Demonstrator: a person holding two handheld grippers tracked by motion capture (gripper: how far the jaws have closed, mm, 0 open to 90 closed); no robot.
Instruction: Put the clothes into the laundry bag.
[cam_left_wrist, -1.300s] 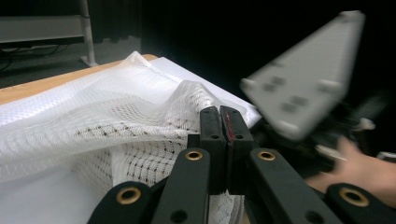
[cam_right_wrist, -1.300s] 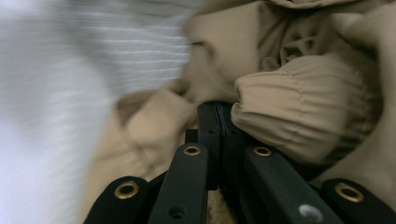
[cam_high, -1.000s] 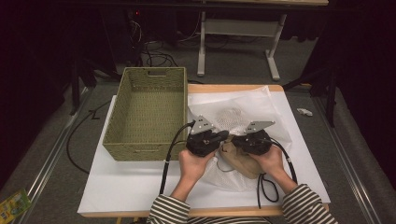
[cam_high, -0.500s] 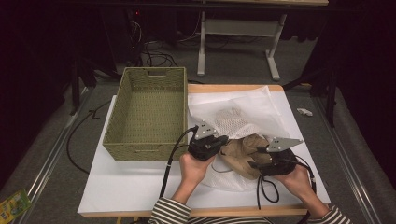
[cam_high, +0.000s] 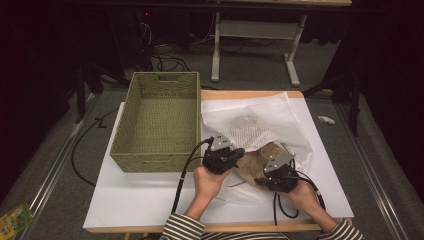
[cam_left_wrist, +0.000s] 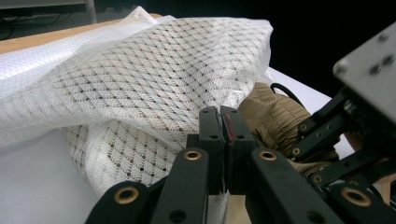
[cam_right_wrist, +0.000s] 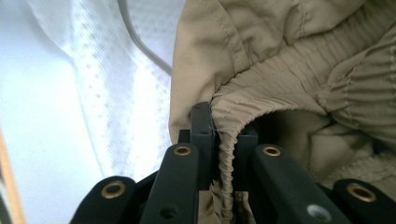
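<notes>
The tan garment (cam_high: 260, 162) lies crumpled at lower centre of the high view, on the white mesh bag (cam_high: 252, 127) spread over the bench (cam_high: 130, 200). The right gripper (cam_high: 270, 176) has just been closing; its fingers (cam_right_wrist: 201, 126) now pinch the garment's gathered elastic hem. The left gripper (cam_high: 235, 156), just left of the garment, has its fingers pressed together with nothing visible between them. A woven basket (cam_high: 127, 150) stands at left.

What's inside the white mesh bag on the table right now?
A tan garment pokes out of the white mesh bag's opening, pinched by the right hand-held gripper at its elastic edge. Anything deeper inside is hidden by mesh.
</notes>
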